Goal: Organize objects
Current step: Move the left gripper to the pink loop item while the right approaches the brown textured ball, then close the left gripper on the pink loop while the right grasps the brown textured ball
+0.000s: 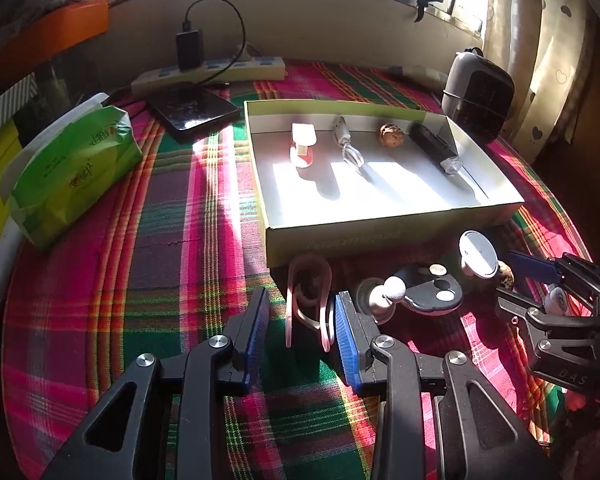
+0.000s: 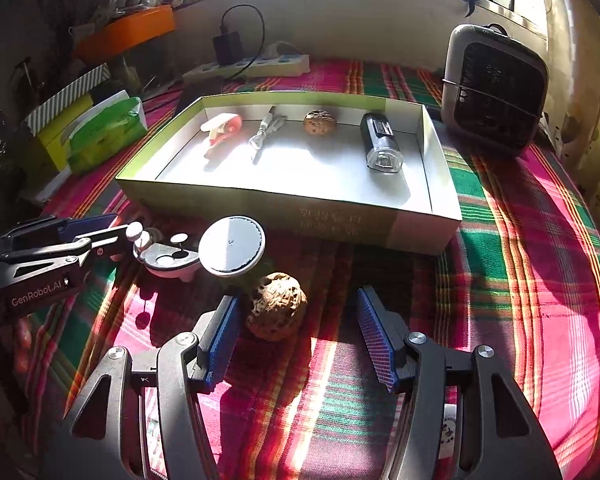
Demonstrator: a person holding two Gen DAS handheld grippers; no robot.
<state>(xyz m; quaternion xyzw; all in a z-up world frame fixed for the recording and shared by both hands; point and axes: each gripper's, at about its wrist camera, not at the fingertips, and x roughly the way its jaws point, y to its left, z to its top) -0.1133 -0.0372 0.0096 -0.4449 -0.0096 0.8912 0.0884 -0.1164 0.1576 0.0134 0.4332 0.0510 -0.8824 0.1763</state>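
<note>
An open, white-lined box (image 1: 380,236) (image 2: 300,208) holds a pink-and-white clip (image 1: 302,146), a white cable (image 1: 348,144), a walnut (image 2: 320,122) and a black torch (image 2: 380,144). In front of it my left gripper (image 1: 302,304) (image 2: 120,232) is open, and a pink looped cord (image 1: 308,280) lies between its blue pads, close to the right one. My right gripper (image 2: 298,300) (image 1: 516,284) is also open around a second walnut (image 2: 276,312) (image 1: 506,274), which rests on the cloth near the left pad. A white disc (image 2: 232,246) (image 1: 478,254) and a black rounded gadget (image 2: 172,258) (image 1: 428,292) lie between the two grippers.
A plaid cloth (image 1: 160,240) covers the table. A green tissue pack (image 1: 72,172), a dark phone (image 1: 192,110) and a power strip (image 1: 220,70) with a charger sit at the back left. A grey fan heater (image 2: 494,88) stands at the back right.
</note>
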